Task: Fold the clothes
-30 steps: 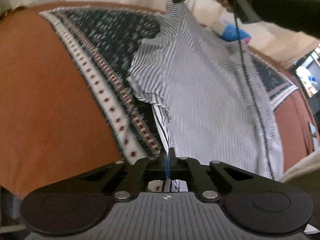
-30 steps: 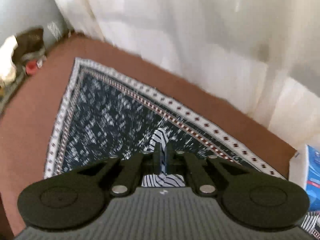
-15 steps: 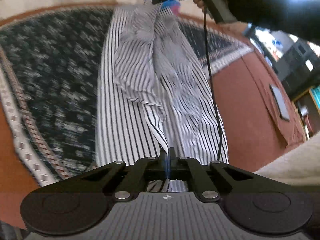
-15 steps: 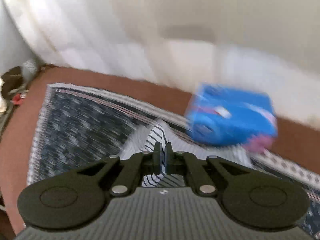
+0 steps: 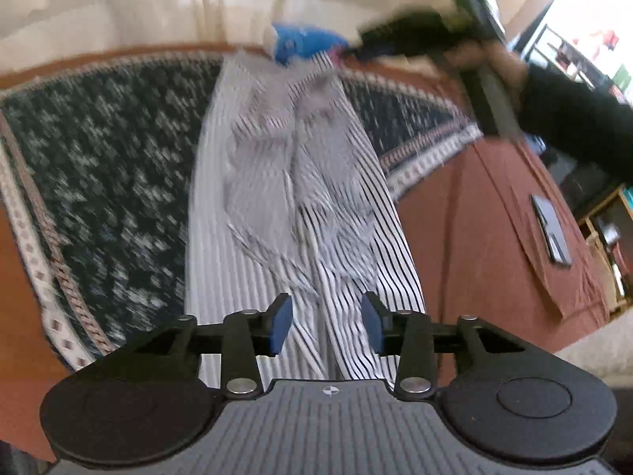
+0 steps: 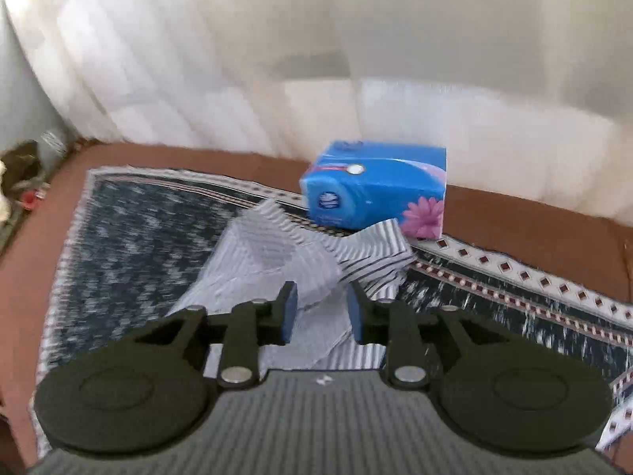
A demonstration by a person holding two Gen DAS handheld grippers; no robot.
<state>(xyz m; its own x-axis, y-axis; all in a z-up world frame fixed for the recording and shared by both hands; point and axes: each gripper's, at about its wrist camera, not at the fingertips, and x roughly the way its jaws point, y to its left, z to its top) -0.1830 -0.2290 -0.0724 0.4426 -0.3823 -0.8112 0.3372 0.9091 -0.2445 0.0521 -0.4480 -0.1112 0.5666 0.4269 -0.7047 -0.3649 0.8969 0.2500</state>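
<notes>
The left tool (image 5: 326,326) is seen with its blue-padded jaws spread wide, nothing held between them, poised just above the near end of the striped shirt (image 5: 300,198). The right tool (image 6: 318,314) is likewise parted wide and empty, set over the far, crumpled end of the same garment. The shirt is laid lengthwise, bunched along its middle, on a dark patterned cloth (image 5: 103,182) with a pale diamond border, which is spread over a rust-brown surface (image 5: 470,221). A blue tissue pack (image 6: 376,186) with a pink flower is placed just beyond the shirt's far end, before pale curtains (image 6: 277,47). In the left view, the right tool is shown gripped by a dark-sleeved arm (image 5: 573,126), heavily blurred.
</notes>
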